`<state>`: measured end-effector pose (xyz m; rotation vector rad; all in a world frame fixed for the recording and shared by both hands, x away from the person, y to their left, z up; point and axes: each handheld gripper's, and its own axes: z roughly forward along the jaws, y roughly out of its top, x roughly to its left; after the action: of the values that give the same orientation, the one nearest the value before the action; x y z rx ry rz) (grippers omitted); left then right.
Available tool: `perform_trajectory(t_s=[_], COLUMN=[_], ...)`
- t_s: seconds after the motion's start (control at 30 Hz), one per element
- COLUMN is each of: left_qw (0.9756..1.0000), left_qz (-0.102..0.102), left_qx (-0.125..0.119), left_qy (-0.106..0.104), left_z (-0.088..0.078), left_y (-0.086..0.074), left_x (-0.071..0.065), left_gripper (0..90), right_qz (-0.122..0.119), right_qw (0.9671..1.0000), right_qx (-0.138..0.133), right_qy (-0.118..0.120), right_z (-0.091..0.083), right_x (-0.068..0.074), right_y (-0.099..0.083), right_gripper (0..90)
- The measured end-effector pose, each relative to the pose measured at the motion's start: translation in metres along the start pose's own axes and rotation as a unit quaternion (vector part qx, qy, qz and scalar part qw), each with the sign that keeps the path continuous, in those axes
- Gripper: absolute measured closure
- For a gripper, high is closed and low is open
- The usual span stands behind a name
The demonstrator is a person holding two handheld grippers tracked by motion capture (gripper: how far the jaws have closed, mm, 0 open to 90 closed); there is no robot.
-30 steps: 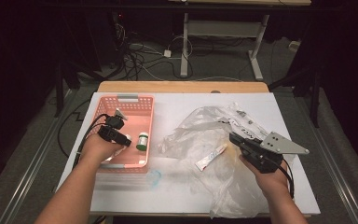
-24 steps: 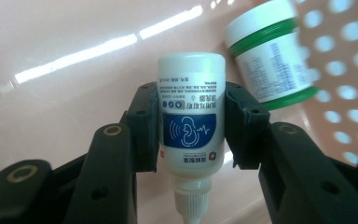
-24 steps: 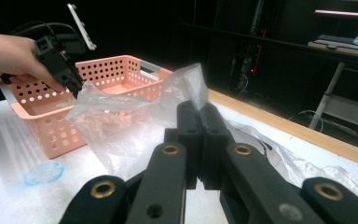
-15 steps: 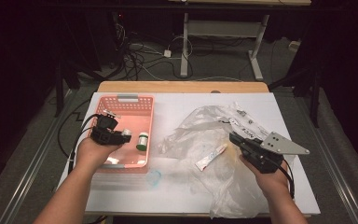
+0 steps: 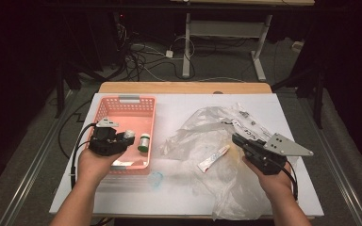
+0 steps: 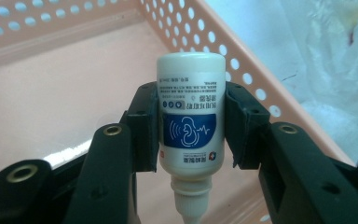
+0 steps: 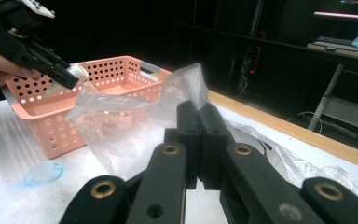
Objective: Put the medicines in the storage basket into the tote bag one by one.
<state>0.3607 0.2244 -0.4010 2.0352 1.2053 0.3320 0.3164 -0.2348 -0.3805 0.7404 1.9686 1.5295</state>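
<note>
My left gripper [image 6: 189, 135] clamps a smooth white plastic bottle [image 6: 191, 112] over the perforated pink basket [image 6: 74, 93]; my right gripper [image 7: 199, 140] pinches crinkled clear bag [image 7: 121, 126] film.

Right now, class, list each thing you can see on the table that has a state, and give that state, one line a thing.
Left gripper: shut on the white bottle, over the basket.
White bottle: held, cap end toward the camera.
Right gripper: shut, pinching the plastic bag.
Plastic bag: crumpled, one edge lifted.
Basket: upright, a green-capped bottle inside.
Green-capped bottle: in the basket.
Tube: lying flat on the bag.
</note>
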Motion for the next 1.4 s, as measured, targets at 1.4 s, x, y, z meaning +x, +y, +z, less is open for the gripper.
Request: perform_trajectory(t_s=[1.4], left_qw=[0.9881], left_qz=[0.054], left_qx=[-0.103], left_qy=[-0.101], left_z=[-0.015], left_y=[-0.016], left_x=[-0.081], left_gripper=[57.9], right_qz=[-0.005], right_qw=[1.0], right_qx=[0.0], right_qy=[0.005], right_z=[0.001], right_x=[0.001], right_y=[-0.001], right_gripper=[89.7])
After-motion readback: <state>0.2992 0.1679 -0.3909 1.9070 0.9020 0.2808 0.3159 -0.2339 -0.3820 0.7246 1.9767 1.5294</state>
